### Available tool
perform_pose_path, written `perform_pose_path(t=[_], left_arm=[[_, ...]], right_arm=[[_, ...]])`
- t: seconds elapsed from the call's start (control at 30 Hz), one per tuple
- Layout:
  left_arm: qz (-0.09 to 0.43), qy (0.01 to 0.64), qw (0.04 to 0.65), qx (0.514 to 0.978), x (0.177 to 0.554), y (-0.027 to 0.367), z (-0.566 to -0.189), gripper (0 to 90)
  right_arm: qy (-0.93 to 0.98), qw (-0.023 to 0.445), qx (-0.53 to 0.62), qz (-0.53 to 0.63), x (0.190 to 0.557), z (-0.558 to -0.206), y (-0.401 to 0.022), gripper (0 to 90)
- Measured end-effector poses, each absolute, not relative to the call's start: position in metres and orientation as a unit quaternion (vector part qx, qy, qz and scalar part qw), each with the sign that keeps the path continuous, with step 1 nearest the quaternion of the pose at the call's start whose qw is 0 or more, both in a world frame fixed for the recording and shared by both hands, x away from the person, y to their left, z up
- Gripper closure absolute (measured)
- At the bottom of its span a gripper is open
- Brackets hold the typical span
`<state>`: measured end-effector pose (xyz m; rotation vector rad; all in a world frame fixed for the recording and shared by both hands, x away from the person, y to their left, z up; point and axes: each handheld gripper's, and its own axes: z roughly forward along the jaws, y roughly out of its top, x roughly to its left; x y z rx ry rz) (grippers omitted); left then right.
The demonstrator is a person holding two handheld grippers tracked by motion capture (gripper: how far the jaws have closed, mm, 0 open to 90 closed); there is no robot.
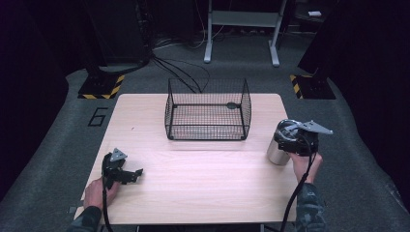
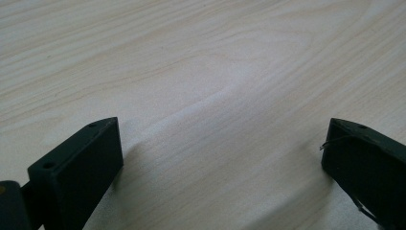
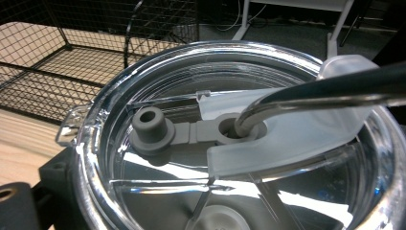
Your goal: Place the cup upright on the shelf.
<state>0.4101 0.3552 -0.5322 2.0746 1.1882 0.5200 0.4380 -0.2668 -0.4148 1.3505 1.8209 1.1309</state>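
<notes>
tumbler [image 1: 279, 151] at desk [image 1: 203, 179] right edge, steel body, clear lid [image 3: 230, 143]: rigid, slick, probably weighty; grab body, not lid | right hand-held gripper [image 1: 294, 141] at it, jaw state can't tell | left hand-held gripper [image 2: 220, 158] spread, empty | right gripper view: lid, straw [image 3: 335, 88]; high view: wire basket [image 1: 208, 110] behind

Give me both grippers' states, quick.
Left gripper: open, jaws wide apart over bare table, holding nothing.
Right gripper: at the steel tumbler; grip cannot be told.
</notes>
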Motion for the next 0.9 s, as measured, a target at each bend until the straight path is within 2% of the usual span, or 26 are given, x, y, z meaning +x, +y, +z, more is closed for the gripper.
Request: perform_pose_path(t=[0.9], left_arm=[[0.2,0.456,0.341,0.797,0.41,0.355,-0.532,0.1]], right_arm=[[0.72,0.26,0.46,0.45,0.434,-0.399,-0.224,3.5]])
